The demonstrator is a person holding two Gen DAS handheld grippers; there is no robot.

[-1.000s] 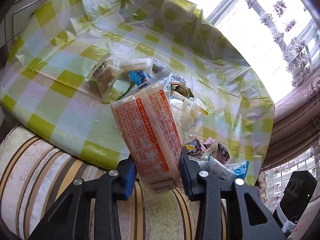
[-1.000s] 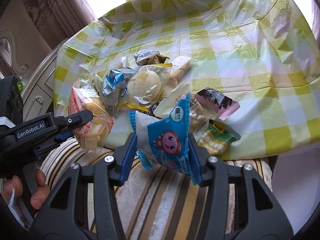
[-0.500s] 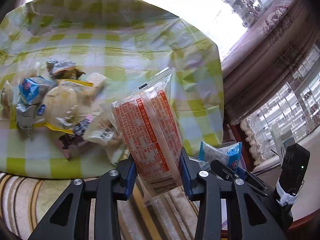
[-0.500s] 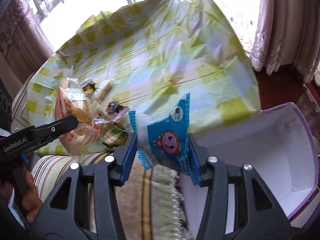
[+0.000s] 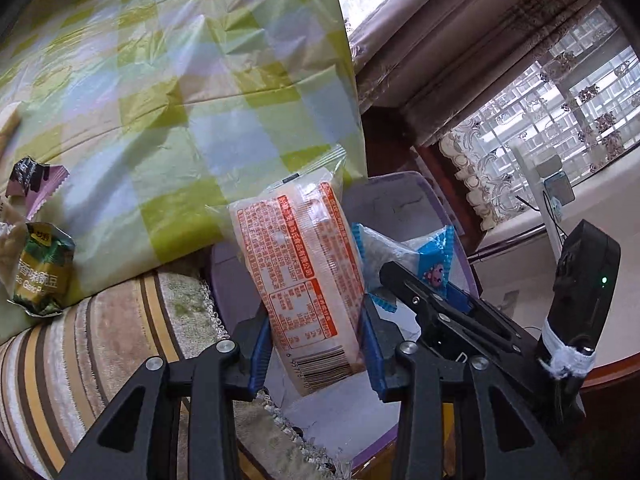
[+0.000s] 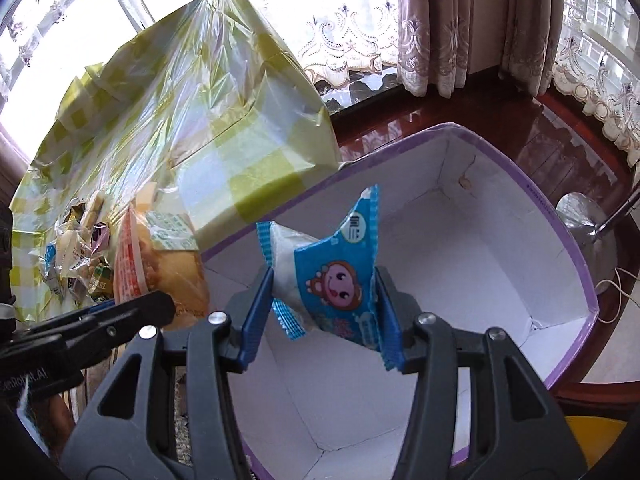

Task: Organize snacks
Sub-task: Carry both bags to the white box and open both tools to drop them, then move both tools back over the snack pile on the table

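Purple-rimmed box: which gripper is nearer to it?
Right. The right gripper holds its blue packet over the box interior; the left gripper hovers at its rim.

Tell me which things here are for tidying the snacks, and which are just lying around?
For the job:
- orange bread packet, in the left gripper
- blue snack packet, in the right gripper
- purple-edged box
- green snack packet

Just there:
- checked tablecloth
- curtains
- striped cushion
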